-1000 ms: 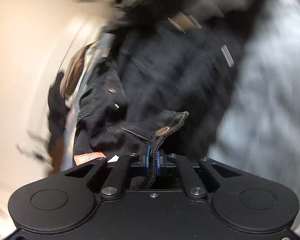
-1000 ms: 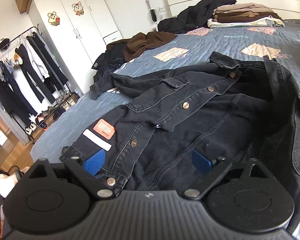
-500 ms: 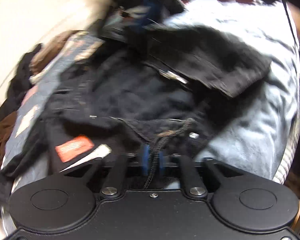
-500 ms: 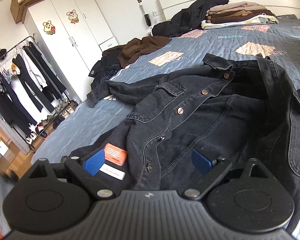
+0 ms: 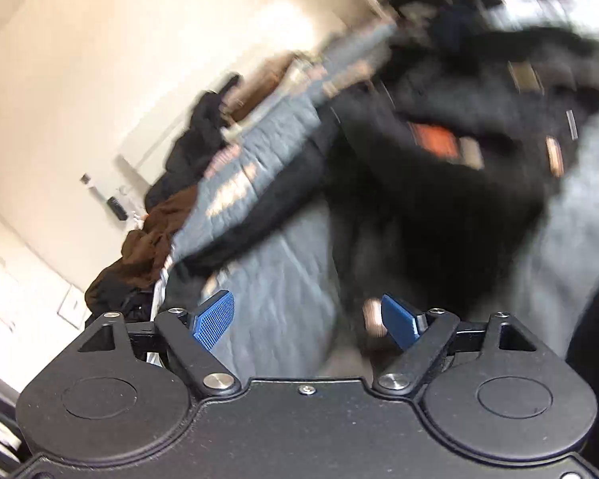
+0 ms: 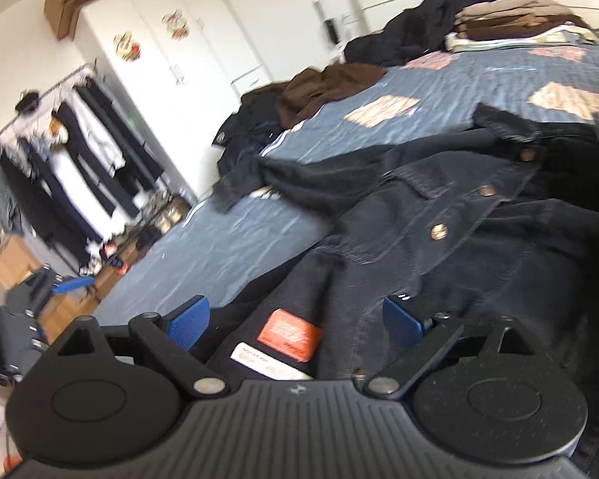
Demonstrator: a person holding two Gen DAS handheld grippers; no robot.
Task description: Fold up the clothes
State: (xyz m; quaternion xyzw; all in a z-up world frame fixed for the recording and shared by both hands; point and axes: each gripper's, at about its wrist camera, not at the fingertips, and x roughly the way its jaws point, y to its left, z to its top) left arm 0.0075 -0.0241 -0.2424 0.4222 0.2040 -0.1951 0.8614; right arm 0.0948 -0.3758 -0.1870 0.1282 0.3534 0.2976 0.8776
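Note:
A black denim jacket (image 6: pixel 439 231) with copper buttons lies spread on the blue-grey bedspread (image 6: pixel 227 251). Its orange label (image 6: pixel 289 333) shows between the blue pads of my right gripper (image 6: pixel 295 319), which stands open low over the hem without pressing it. In the blurred left wrist view the same jacket (image 5: pixel 439 167) lies ahead and to the right. My left gripper (image 5: pixel 305 319) has its jaws opening, with only bedspread (image 5: pixel 275 291) seen between the pads and no cloth held.
A brown garment (image 6: pixel 327 84) and dark clothes (image 6: pixel 415 28) lie further up the bed beside a folded stack (image 6: pixel 515 24). A white wardrobe (image 6: pixel 187 52) and a clothes rack (image 6: pixel 60 159) stand to the left, past the bed's edge.
My left gripper let go of the jacket's edge, opened and swung away to the left. My right gripper slid along the hem, so the orange label now sits between its pads.

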